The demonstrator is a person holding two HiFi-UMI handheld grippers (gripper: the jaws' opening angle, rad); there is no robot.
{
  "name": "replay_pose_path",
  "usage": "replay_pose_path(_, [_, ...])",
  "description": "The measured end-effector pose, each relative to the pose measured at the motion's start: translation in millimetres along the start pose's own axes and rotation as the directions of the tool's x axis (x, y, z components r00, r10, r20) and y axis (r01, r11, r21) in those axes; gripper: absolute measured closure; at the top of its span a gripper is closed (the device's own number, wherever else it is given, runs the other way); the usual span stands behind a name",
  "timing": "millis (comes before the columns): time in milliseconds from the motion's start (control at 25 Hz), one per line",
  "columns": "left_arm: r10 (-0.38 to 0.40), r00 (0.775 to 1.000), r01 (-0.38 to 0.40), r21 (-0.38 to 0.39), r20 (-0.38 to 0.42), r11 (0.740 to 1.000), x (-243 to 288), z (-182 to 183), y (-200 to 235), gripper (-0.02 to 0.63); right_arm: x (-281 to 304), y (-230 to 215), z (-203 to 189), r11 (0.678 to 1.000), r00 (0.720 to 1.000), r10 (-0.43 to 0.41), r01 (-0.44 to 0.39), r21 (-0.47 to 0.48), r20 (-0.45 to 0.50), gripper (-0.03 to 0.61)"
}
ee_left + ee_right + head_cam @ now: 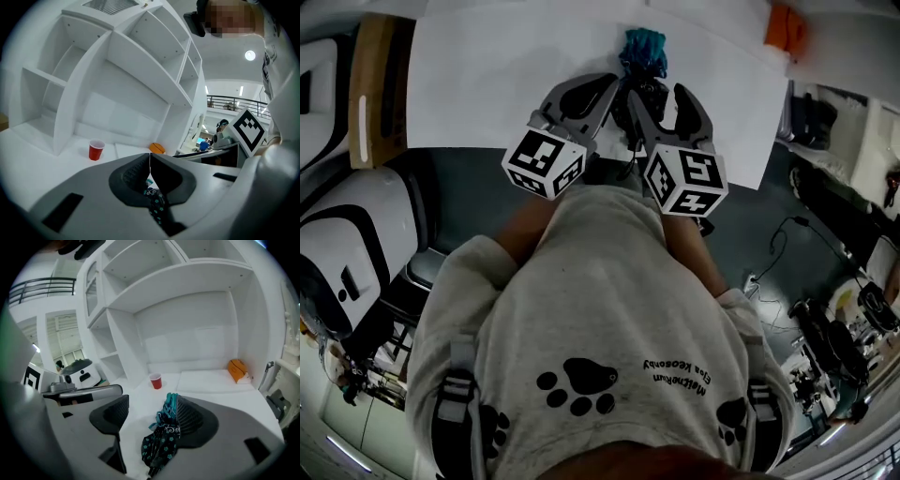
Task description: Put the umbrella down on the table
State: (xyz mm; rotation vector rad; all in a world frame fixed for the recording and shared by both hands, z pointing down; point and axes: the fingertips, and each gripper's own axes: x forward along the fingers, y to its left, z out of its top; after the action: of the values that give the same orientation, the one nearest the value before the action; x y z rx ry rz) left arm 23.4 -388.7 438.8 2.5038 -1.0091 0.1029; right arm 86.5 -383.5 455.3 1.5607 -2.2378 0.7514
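Jaws: left gripper (150, 160) pinches one umbrella (161, 442); right (151, 405) gapes.

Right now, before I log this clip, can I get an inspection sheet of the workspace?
Surface: white table.
Job's things: folded teal-and-black umbrella, over the table between the grippers; whether it rests on the table cannot be told.
Clutter: red cup; orange object, too small to identify.
Grippers: left gripper shut, umbrella fabric caught behind its tips; right gripper open, umbrella against one pad.
Cables: loose cables on the floor, at the person's right.
Surroundings: white shelf unit behind the table; white machine at the left.
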Motion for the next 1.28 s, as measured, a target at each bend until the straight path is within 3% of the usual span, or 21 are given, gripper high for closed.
replay_pose_path(240, [-0.021, 0.999, 0.018, 0.049, 0.049, 0.999, -19, 31, -28, 0.595, -36, 19, 28, 0.996, 0.993, 0.032, -0.024, -0.080, 0.111, 0.260])
replay_pose_path(720, [-0.042, 0.993, 0.027, 0.136, 0.107, 0.990, -54, 67, -77, 0.595, -99, 50, 61, 0.983, 0.956, 0.062, -0.009, -0.184, 0.288, 0.450])
replay_pose_path(960, [-0.017, 0.992, -0.007, 0.186, 0.129, 0.982, -71, 73, -93, 0.595, -120, 66, 68, 0.981, 0.935, 0.116, -0.055, -0.184, 0.336, 0.518])
replay_pose_path(1280, [-0.007, 0.987, -0.032, 0.231, 0.162, 0.972, -85, 82, -116, 0.595, -155, 73, 75, 0.976, 0.901, 0.152, -0.071, -0.207, 0.406, 0.540])
